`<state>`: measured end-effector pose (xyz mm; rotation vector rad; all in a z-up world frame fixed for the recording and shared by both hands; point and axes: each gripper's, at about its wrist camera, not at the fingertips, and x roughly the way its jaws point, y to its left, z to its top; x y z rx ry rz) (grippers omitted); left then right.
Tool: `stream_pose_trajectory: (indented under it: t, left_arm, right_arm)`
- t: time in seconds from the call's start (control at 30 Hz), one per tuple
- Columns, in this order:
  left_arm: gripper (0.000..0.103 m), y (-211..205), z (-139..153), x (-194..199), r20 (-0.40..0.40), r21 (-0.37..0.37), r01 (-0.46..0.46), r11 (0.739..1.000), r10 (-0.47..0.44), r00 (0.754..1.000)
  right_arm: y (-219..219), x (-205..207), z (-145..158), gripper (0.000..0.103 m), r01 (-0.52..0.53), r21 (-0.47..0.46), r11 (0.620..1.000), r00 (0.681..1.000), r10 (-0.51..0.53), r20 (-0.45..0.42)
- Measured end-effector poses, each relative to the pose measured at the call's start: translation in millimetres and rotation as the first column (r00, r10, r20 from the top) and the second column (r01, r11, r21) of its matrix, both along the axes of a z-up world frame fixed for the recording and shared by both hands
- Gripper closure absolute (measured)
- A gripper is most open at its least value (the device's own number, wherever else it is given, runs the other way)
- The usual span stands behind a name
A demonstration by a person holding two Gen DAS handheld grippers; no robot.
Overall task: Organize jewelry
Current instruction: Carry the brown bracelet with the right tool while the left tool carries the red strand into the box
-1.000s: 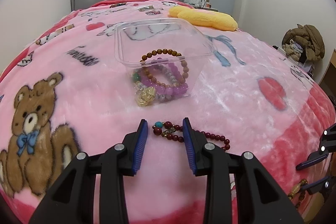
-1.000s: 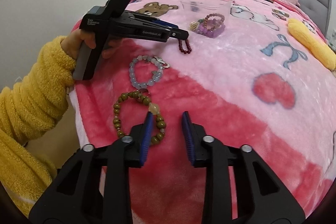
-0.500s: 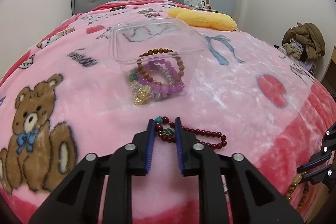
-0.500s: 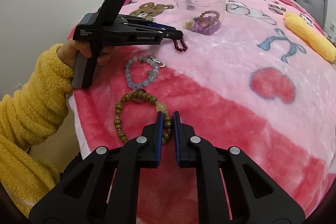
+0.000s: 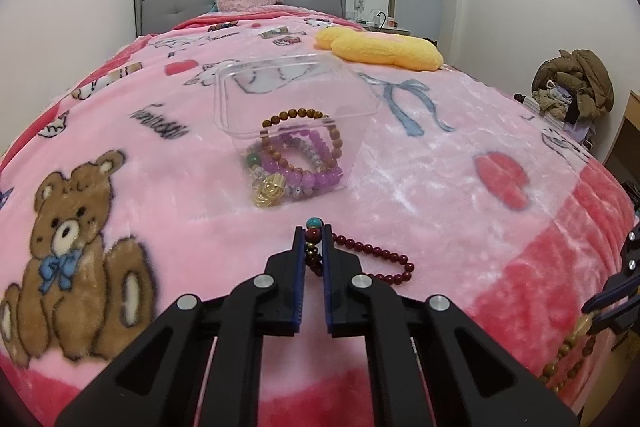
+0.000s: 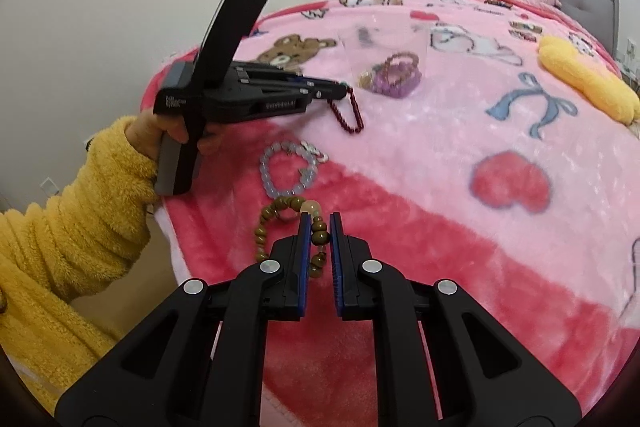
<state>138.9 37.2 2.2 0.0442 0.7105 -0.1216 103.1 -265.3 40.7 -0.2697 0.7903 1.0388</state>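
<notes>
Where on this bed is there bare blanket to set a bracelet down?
Free: the pink blanket between the clear plastic box and the red heart print, and between the bear print and the box. Crowded: the red edge strip, with the pale grey bead bracelet and both tools.

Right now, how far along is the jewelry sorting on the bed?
Done: several bead bracelets sit piled in the clear plastic box.
In hand: the left gripper is shut on the dark red bead bracelet, and the right gripper is shut on the olive-brown bead bracelet; both bracelets still partly touch the blanket.
Left: the pale blue bead bracelet lies loose, untouched.
</notes>
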Motion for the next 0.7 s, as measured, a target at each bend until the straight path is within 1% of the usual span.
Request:
stream_pose_trajectory:
  t: [0.4,0.53,0.7]
  left_arm:
    - [0.096,-6,26,-21,0.076,-0.011,0.033,0.999,-0.032,0.997]
    - [0.096,-6,38,-27,0.109,-0.022,0.044,0.999,-0.041,0.993]
    - [0.095,-5,48,-31,0.138,-0.025,0.045,0.999,-0.041,0.990]
  right_arm:
    - [1,4,27,0.094,0.009,0.051,0.999,0.998,-0.012,0.062]
    - [4,13,33,0.094,0.024,0.072,0.997,0.998,-0.029,0.064]
    - [8,27,39,0.094,0.036,0.108,0.994,0.999,-0.040,0.035]
